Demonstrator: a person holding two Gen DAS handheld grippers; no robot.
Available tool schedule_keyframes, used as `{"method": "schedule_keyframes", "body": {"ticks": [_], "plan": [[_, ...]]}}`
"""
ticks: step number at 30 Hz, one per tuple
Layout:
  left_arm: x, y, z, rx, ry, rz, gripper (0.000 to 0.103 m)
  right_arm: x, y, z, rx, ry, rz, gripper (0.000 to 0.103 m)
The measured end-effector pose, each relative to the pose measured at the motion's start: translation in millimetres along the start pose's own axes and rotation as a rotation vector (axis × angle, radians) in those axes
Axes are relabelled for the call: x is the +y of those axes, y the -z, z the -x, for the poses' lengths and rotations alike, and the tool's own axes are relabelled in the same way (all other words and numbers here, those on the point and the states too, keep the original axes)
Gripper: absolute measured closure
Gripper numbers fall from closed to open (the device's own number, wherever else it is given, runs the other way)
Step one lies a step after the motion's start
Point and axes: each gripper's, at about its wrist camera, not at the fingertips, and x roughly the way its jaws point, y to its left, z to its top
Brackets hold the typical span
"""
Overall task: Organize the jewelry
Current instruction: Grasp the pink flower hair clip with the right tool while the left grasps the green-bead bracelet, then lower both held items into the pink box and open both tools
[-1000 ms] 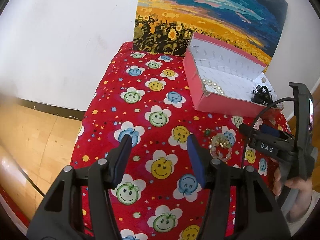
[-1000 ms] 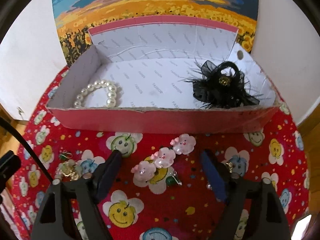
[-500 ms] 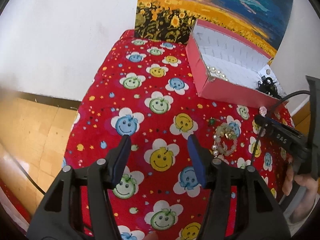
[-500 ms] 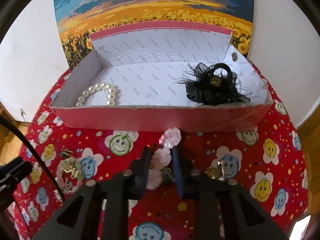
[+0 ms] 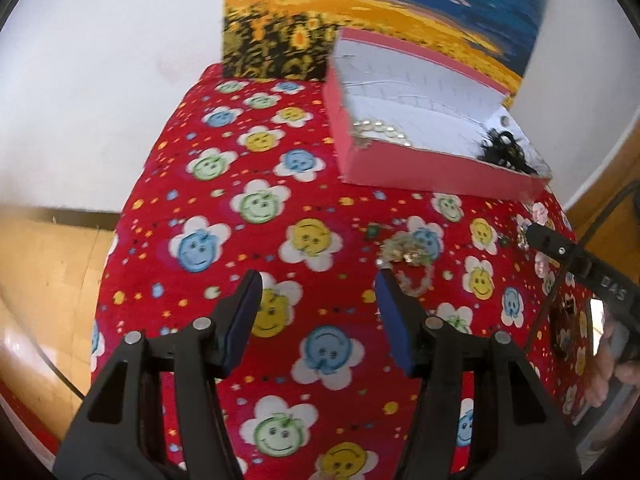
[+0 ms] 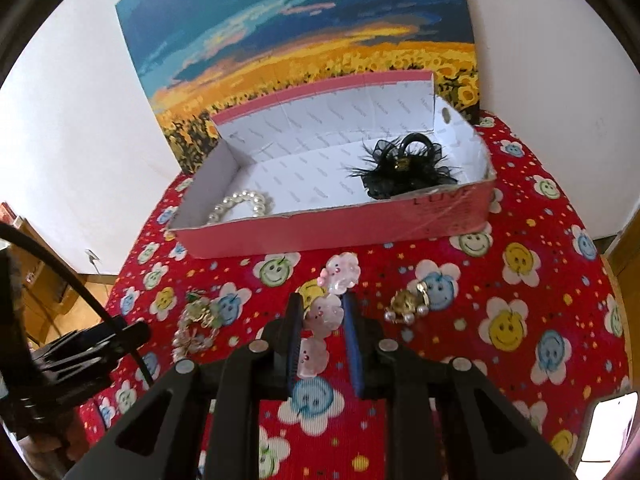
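Pink flower hair clip pinched for the box

The left gripper (image 5: 318, 304) hovered spread and empty over the smiley tablecloth (image 5: 240, 208), a beaded bracelet (image 6: 196, 326) nearby. The right gripper (image 6: 320, 320) pinched the pink flower hair clip (image 6: 324, 316) mid-length, just before the pink box (image 6: 320, 232). It looked light, rigid and slippery; gripping its middle flower seemed safest.

Red smiley-flower tablecloth (image 5: 256, 184) — sunflower painting (image 6: 304, 40) against white wall (image 5: 100, 60).
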Motion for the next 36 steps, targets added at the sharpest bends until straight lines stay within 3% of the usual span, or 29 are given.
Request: {"method": "schedule_keyframes", "body": {"ticks": [9,17,25,36], "plan": [[-31.8,-7.4,-13.5,0.004,0.037,-0.109,0.062,-0.5,7.5,18.6,-0.012,-0.050,0.007,0.081],[-44.6,-9.8,-32.4,0.026,0.014,-0.153,0.102,-5.4,12.4,19.3,-0.007,-0.085,0.007,0.081],[-45.4,-11.2,-24.4,-0.009,0.029,-0.139,0.103,-11.0,12.3,20.4,-0.010,-0.110,-0.006,0.081],[-48.8,-18.6,24.8,-0.099,0.065,-0.116,0.103,-10.5,13.8,31.0,-0.036,-0.118,0.001,0.081]]}}
